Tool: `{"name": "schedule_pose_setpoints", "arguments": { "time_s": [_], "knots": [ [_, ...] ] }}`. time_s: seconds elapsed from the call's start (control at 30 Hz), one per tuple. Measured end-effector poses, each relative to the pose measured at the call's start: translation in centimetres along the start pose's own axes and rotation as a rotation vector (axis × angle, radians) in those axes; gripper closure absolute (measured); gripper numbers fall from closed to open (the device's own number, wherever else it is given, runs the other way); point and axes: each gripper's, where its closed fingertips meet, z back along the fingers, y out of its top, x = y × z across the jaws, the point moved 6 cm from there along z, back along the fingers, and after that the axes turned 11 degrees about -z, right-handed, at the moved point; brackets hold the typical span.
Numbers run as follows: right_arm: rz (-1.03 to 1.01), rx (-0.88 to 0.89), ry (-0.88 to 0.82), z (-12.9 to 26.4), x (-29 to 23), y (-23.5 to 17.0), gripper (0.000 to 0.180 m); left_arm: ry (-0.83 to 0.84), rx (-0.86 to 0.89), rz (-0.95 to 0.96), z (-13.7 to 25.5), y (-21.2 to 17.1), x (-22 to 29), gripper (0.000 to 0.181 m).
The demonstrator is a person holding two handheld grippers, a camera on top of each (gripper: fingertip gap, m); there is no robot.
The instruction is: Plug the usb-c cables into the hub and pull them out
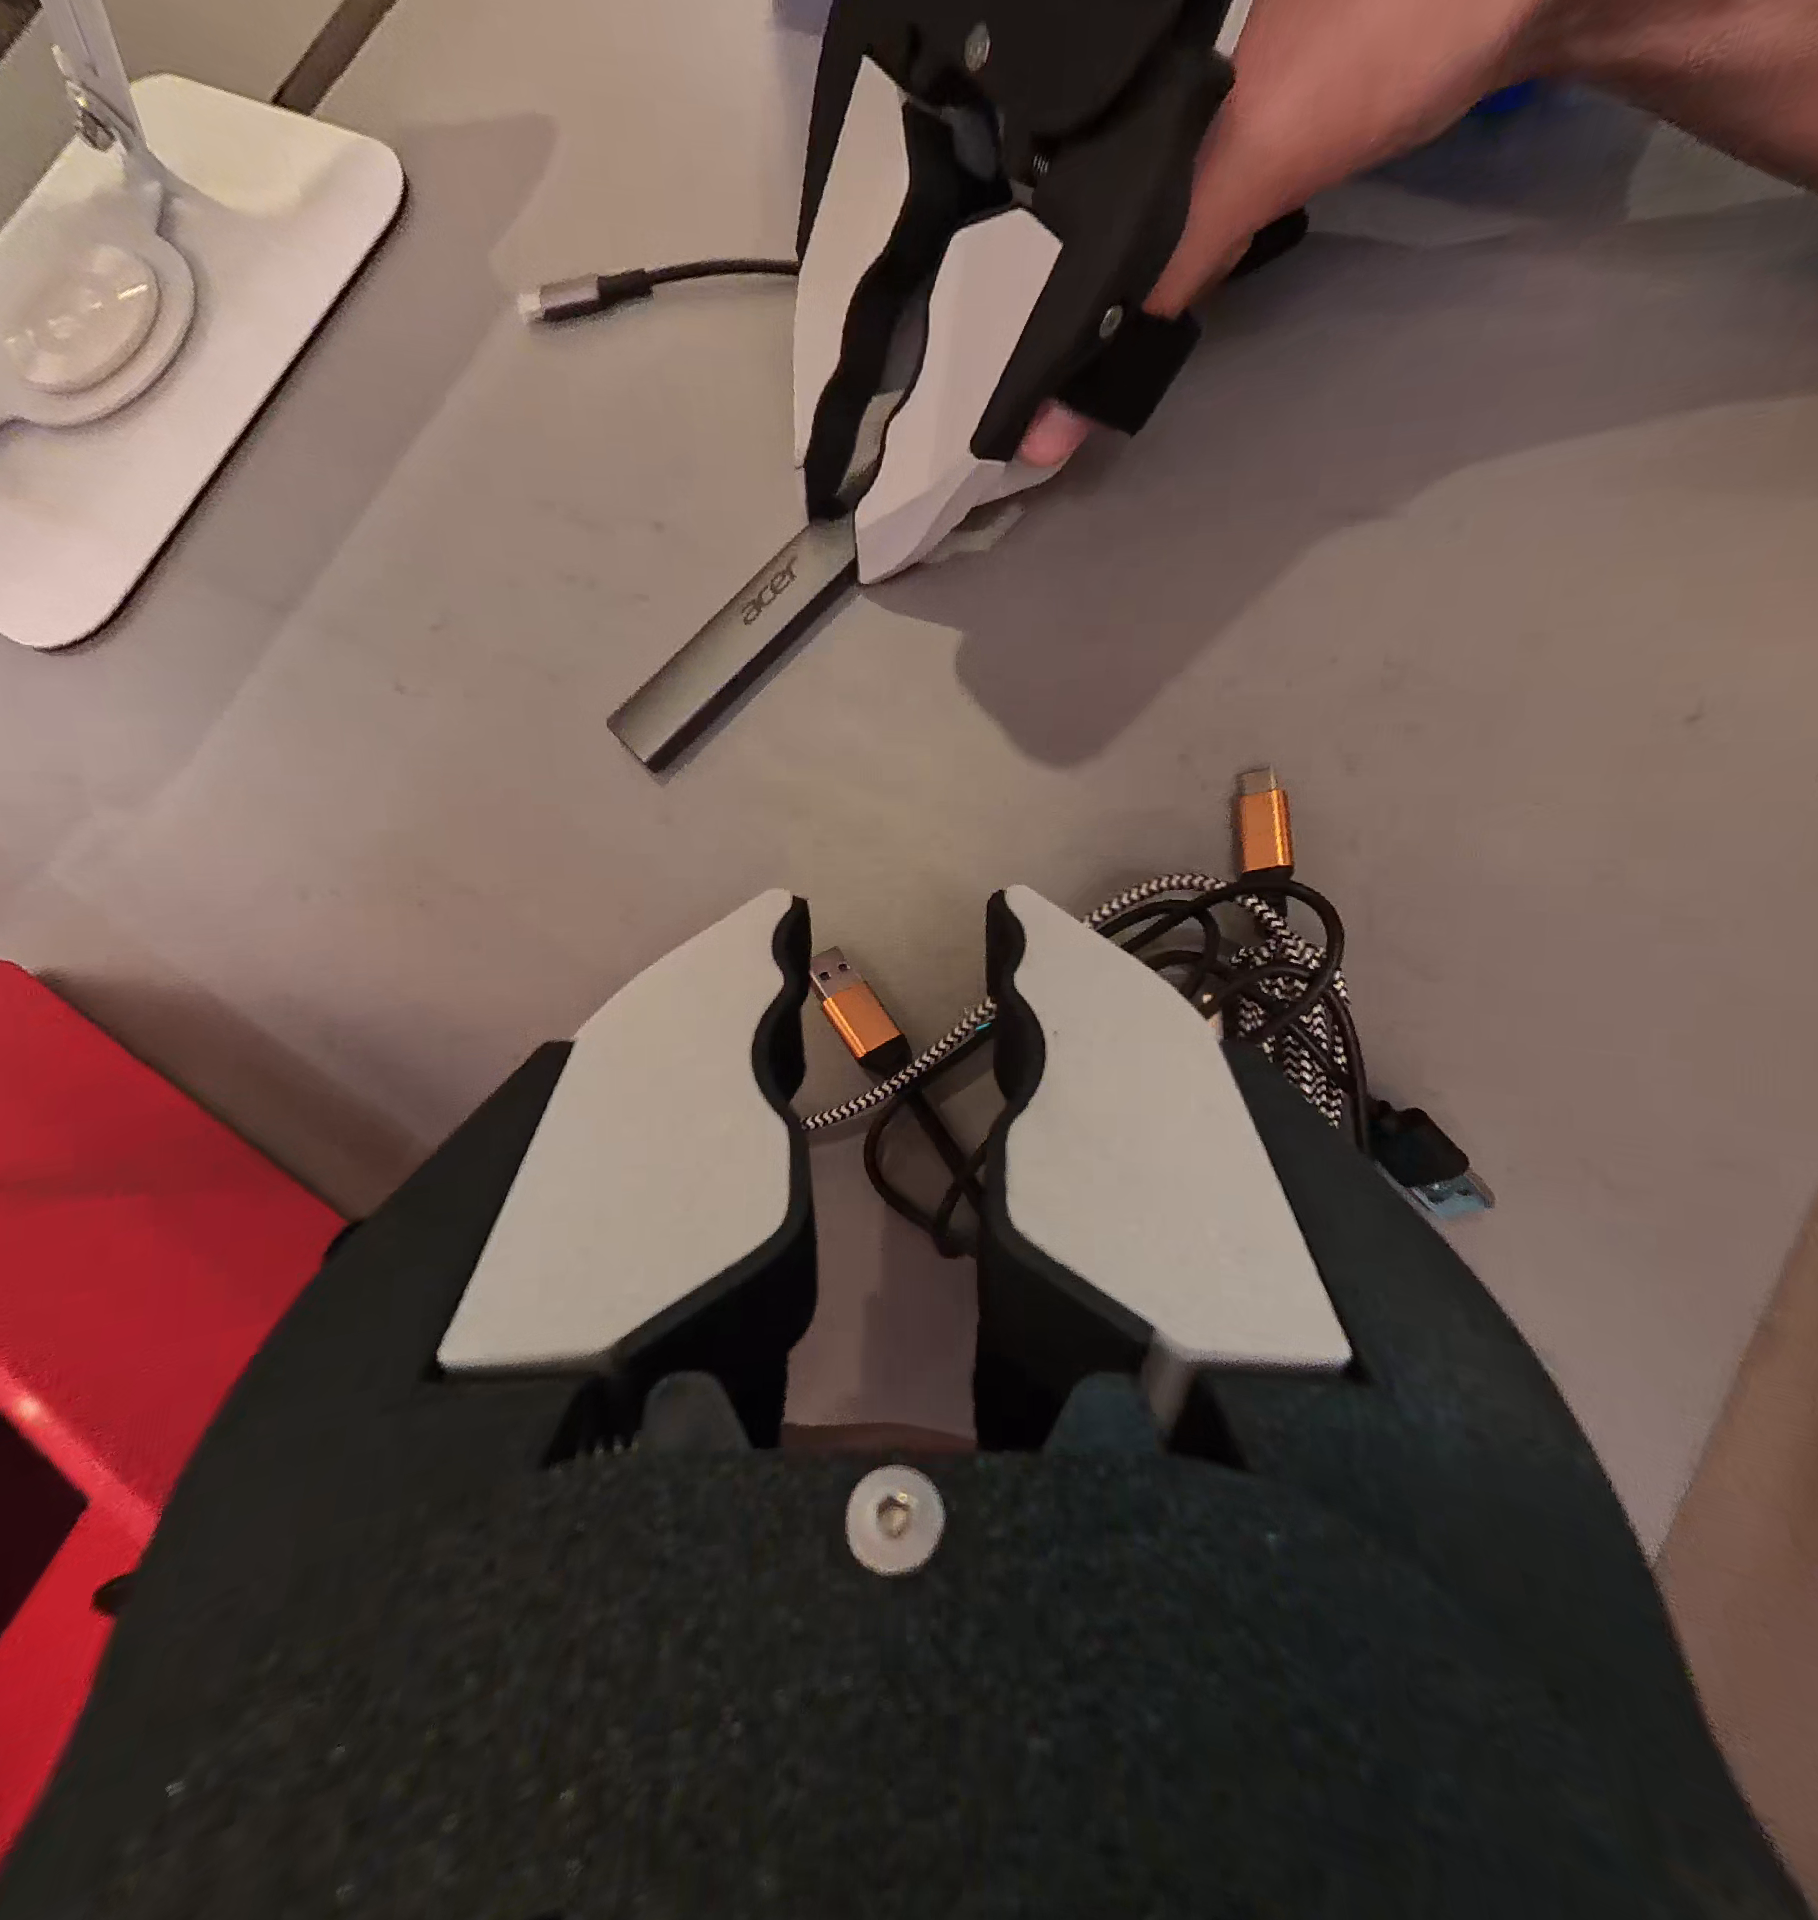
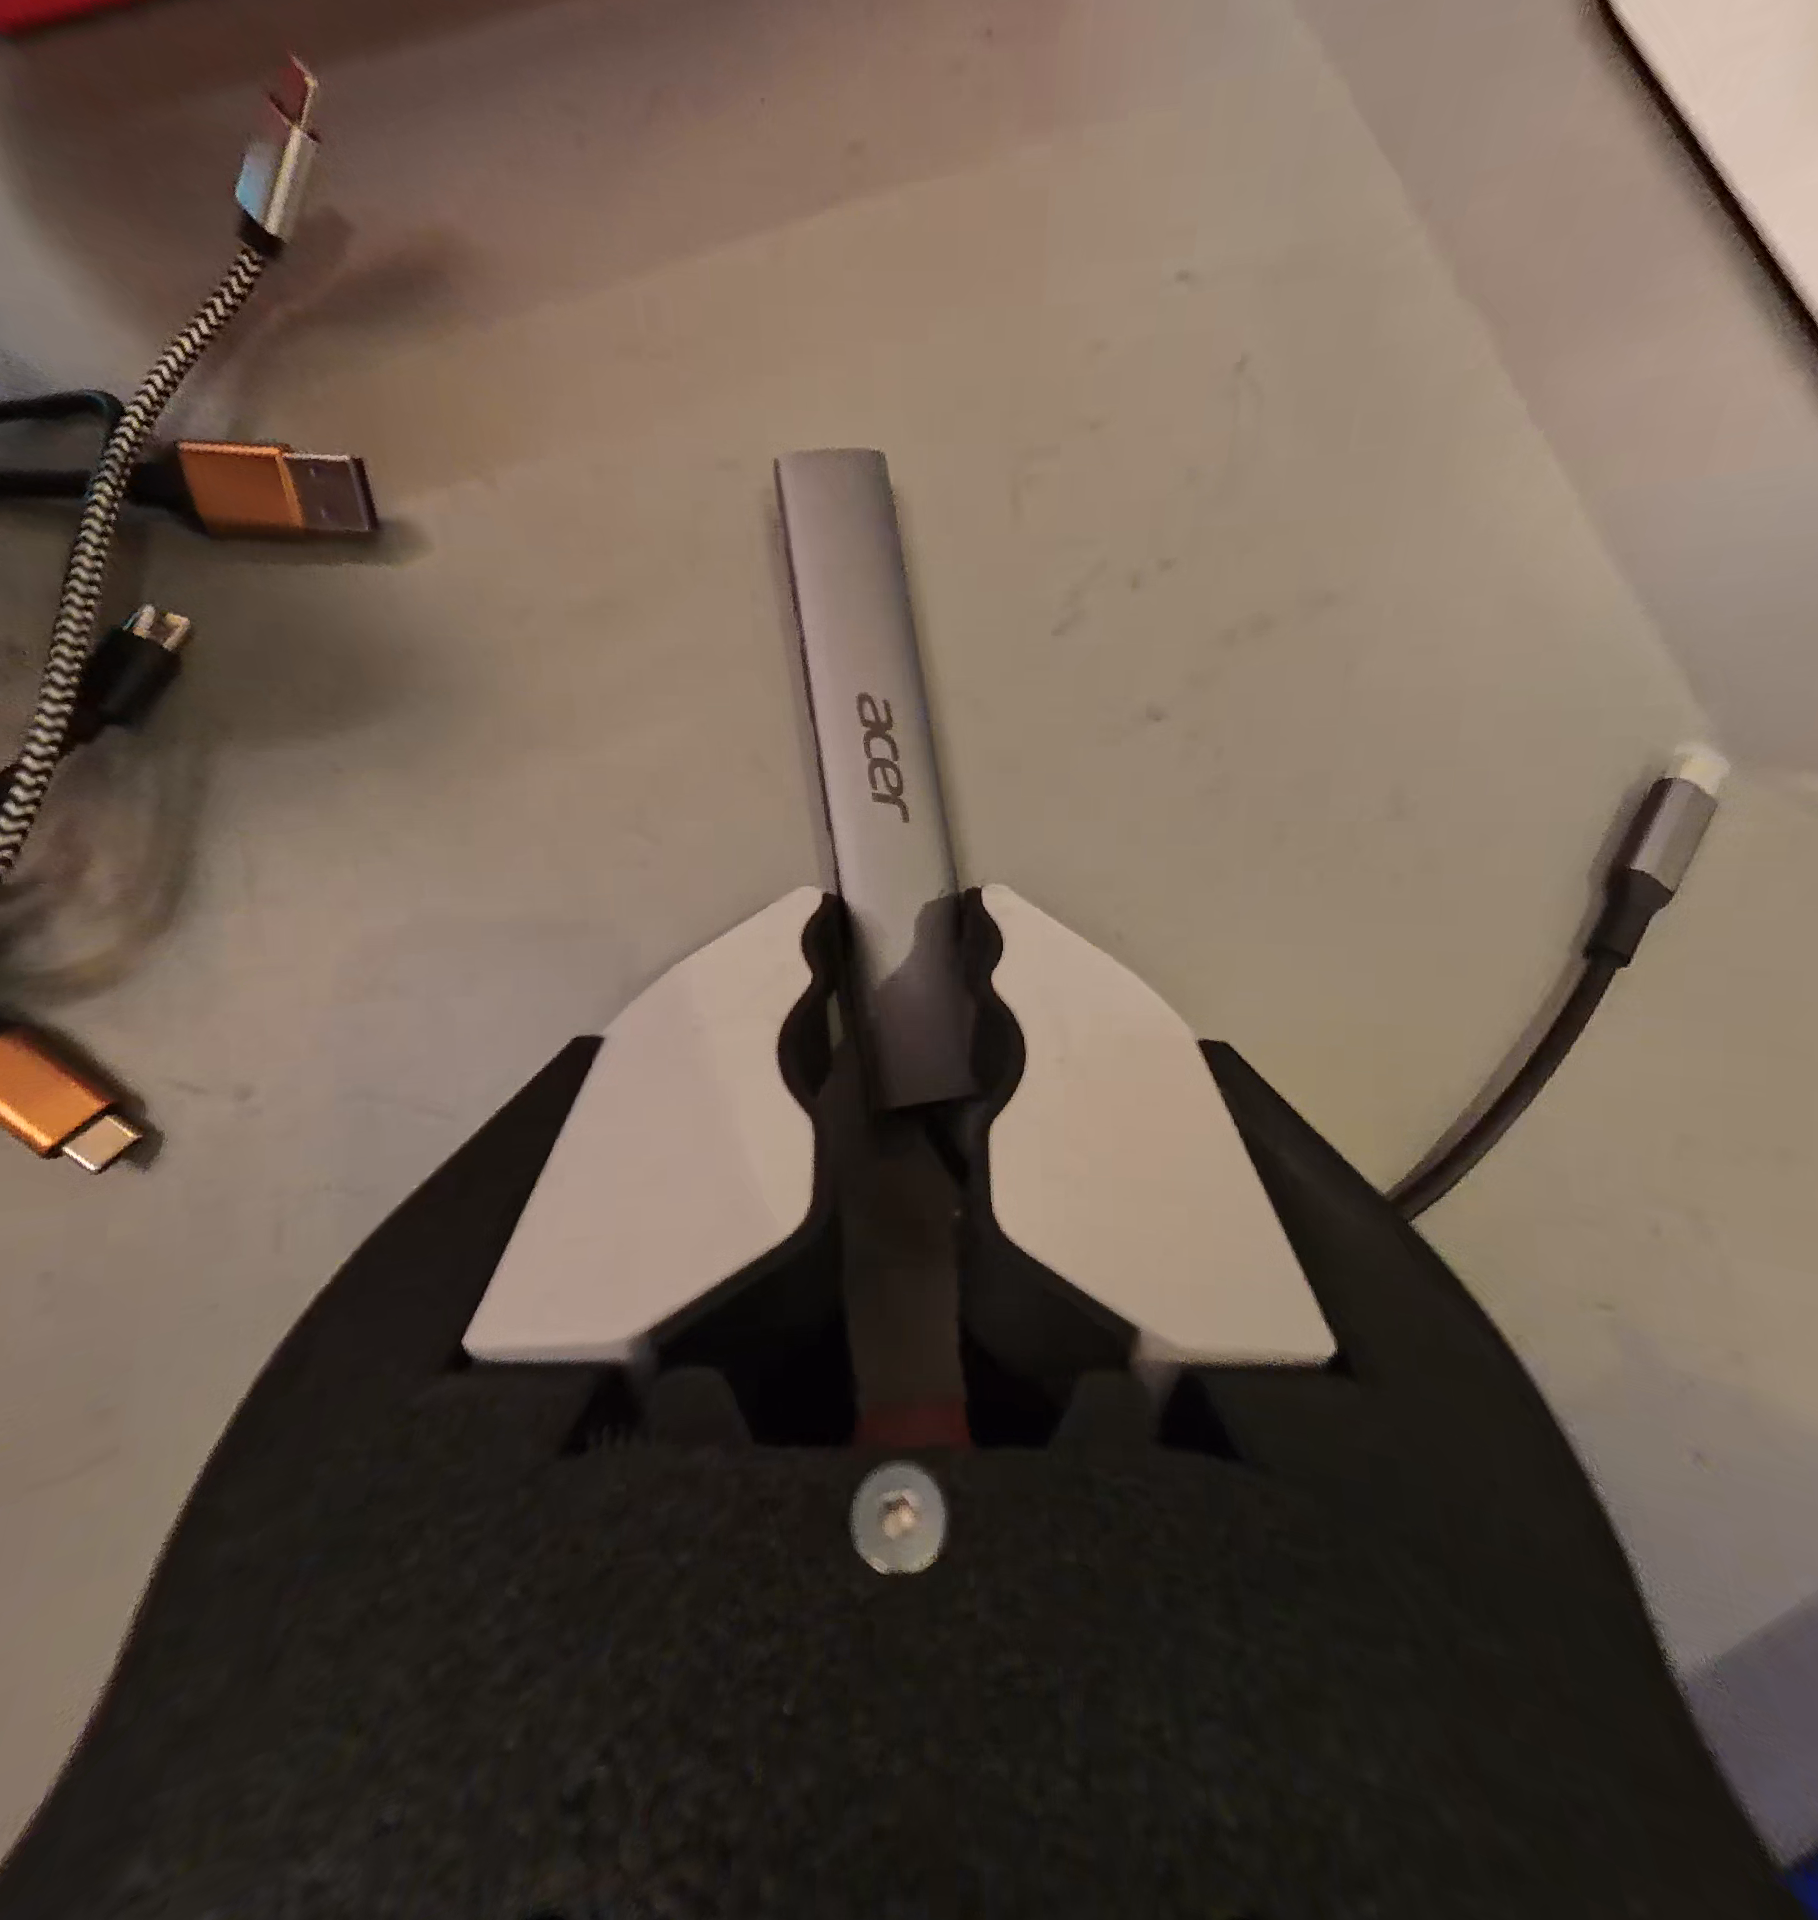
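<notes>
The grey hub (image 2: 863, 675) is a slim metal bar on the grey table. My right gripper (image 2: 900, 914) is shut on one end of it, and the rest sticks out ahead of the fingers. The left wrist view shows the same grip (image 1: 848, 525) on the hub (image 1: 739, 644). The hub's own black lead ends in a grey plug (image 2: 1674, 821). My left gripper (image 1: 894, 925) is open above a tangle of braided and black cables (image 1: 1269, 987). An orange USB-A plug (image 1: 848, 1003) lies loose between its fingers. An orange USB-C plug (image 1: 1263, 826) lies just beyond, to the right.
A white stand base (image 1: 157, 343) sits at the far left of the table. A red box (image 1: 53, 1195) is by my left gripper. A silver plug (image 2: 281, 166) and a small black plug (image 2: 146, 644) lie among the cables. A white edge (image 2: 1767, 156) shows at the far right. There is about 15 centimeters between the tips of the two grippers.
</notes>
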Motion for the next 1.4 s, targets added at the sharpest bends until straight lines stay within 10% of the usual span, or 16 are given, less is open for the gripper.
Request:
{"name": "schedule_pose_setpoints", "arguments": {
  "time_s": [0.33, 0.57, 0.67, 0.93, 1.13, 1.4],
  "knots": [
    [0.042, 0.396, 0.568, 5.9, -4.7, 3.4, 0.159, -0.007, 0.261, 0.317, 0.7, 1.2, -2.6, 0.121],
    [0.064, 0.354, 0.766, 5.5, -7.2, 2.9, 0.159, -0.199, 0.404, 0.276, 1.8, 2.8, -1.1, 0.127],
    [0.09, 0.316, 0.758, 4.7, -7.9, 2.6, 0.159, -0.211, 0.379, 0.246, 1.5, 2.6, -0.6, 0.155],
    [0.113, 0.381, 0.663, 4.2, -7.6, 2.9, 0.157, -0.217, 0.355, 0.3, 1.3, 1.9, -1.2, 0.157],
    [0.444, 0.555, 0.255, 4.5, -8.8, 4.0, 0.137, -0.196, 0.415, 0.517, 1.0, 1.6, -2.4, 0.157],
    [0.728, 0.684, -0.034, 4.5, -10.5, 3.9, 0.16, -0.312, 0.478, 0.567, 0.2, 2.1, -1.4, 0.157]
  ]
}}
